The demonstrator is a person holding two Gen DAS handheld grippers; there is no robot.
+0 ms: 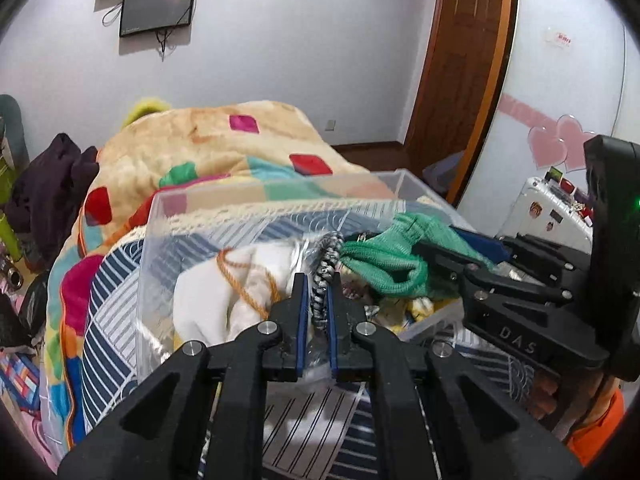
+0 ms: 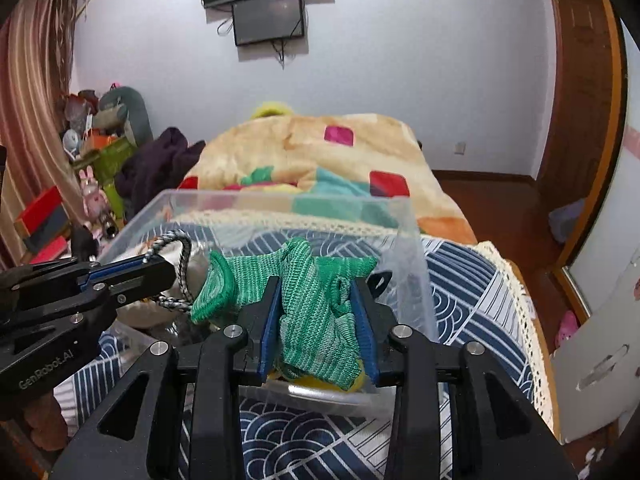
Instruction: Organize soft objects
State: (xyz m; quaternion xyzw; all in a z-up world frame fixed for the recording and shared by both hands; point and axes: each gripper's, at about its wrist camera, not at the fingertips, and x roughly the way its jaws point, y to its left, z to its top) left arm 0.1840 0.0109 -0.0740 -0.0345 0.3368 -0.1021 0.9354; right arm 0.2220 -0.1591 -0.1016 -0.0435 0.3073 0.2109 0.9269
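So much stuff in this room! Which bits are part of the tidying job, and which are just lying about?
Part of the job:
- green knitted cloth, held in the right gripper
- speckled cord, held in the left gripper
- clear plastic bin
- white cloth in the bin

Just lying about:
- patchwork blanket
- dark purple garment
- wall screens
- white suitcase

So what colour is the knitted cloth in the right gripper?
Green knitted cloth, with paler streaks; clearest in the right wrist view.
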